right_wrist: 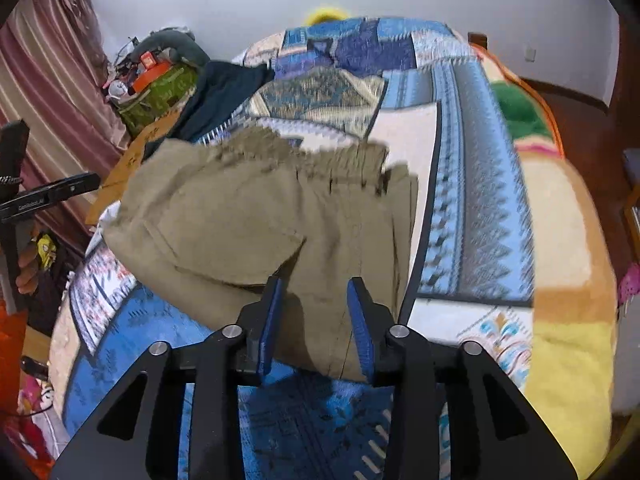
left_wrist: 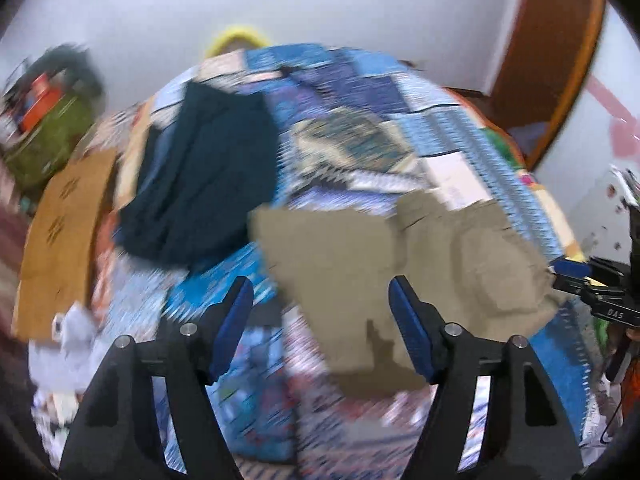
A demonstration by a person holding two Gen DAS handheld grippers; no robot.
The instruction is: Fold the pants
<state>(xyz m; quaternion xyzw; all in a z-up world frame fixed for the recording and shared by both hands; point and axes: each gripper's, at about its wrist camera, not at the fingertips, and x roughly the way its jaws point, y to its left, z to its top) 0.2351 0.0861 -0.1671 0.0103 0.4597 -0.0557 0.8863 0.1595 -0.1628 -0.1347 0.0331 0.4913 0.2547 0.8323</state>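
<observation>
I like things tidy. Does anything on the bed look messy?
Yes. The tan pants lie rumpled and crooked, one edge bunched up. Beyond them a dark garment sits in a loose heap on the quilt.

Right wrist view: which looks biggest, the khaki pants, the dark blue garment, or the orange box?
Largest to smallest, as they look:
1. khaki pants, filling the middle of the picture
2. dark blue garment
3. orange box
The pants lie closest to the camera, so nearness exaggerates their lead; the garment is also partly hidden.
</observation>
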